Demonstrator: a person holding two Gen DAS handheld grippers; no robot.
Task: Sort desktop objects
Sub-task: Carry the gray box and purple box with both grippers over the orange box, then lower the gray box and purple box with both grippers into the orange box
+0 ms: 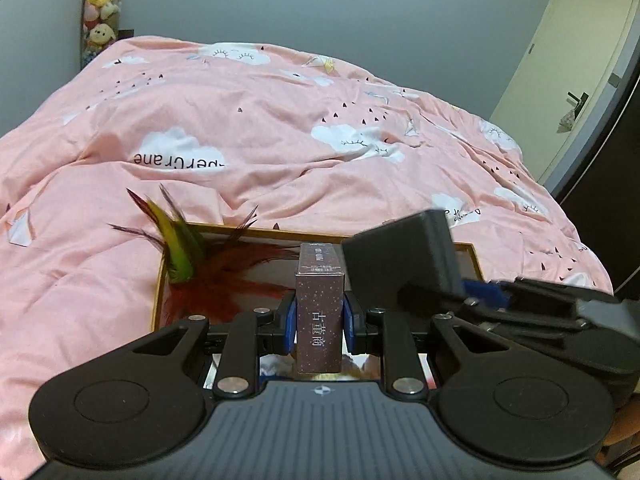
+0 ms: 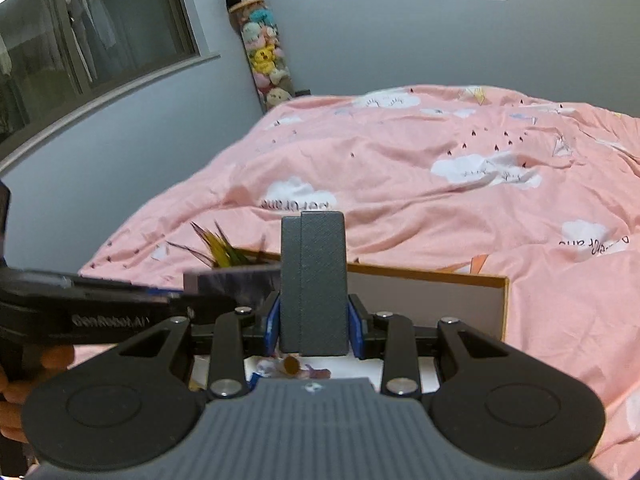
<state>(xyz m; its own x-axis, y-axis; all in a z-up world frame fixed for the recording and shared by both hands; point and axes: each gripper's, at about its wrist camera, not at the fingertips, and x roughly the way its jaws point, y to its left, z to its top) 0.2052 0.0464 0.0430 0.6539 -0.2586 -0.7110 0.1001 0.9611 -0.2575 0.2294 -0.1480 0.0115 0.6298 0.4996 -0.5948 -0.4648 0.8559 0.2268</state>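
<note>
My left gripper is shut on a small brown speckled card box with white characters, held upright over a brown open cardboard box on the bed. My right gripper is shut on a dark grey textured case, also upright; the same grey case shows at the right of the left wrist view. A feather toy with red, green and yellow plumes lies in the cardboard box's left end. The left gripper and its card box enter the right wrist view from the left.
A pink quilt with cloud prints covers the bed around the cardboard box. A column of plush toys stands in the far corner. A window is at the left, a white door at the right.
</note>
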